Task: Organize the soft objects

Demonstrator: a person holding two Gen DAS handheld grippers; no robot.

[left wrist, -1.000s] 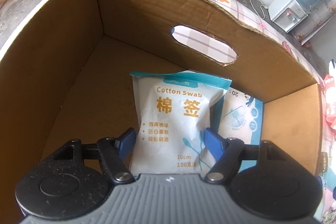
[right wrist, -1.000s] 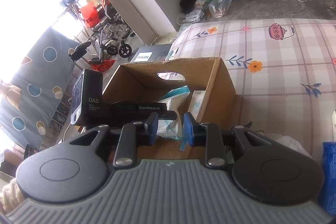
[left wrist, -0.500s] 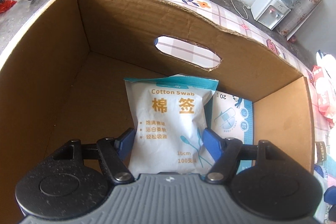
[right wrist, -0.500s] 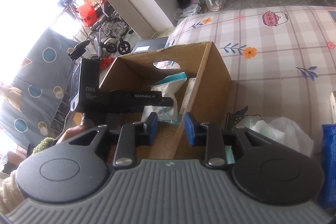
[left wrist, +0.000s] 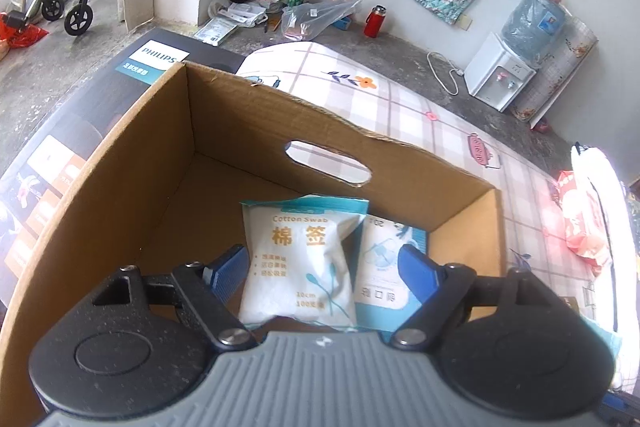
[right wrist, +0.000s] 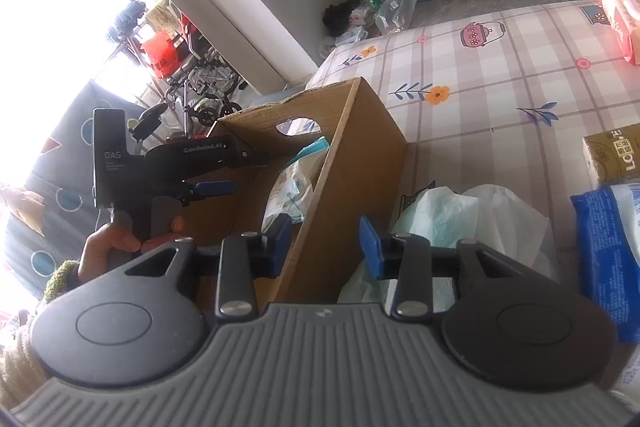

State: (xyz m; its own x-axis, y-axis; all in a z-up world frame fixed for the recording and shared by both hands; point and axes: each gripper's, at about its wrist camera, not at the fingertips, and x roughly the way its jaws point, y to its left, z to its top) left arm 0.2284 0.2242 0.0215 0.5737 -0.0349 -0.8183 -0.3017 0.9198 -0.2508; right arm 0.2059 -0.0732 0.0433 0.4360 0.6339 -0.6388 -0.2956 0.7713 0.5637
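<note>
— Cotton swab pack (left wrist: 298, 263): where is it?

— Standing in the cardboard box (left wrist: 132, 163), leaning on a blue-and-white packet (left wrist: 384, 267) so both stay upright. My left gripper (left wrist: 320, 267) is opening around it, pads clear, holding nothing.

— And the right?

— My right gripper (right wrist: 325, 241) is opening too, empty, astride the box wall beside a crumpled white bag (right wrist: 460, 215), probably the next soft item, though its contents are unclear.
</note>
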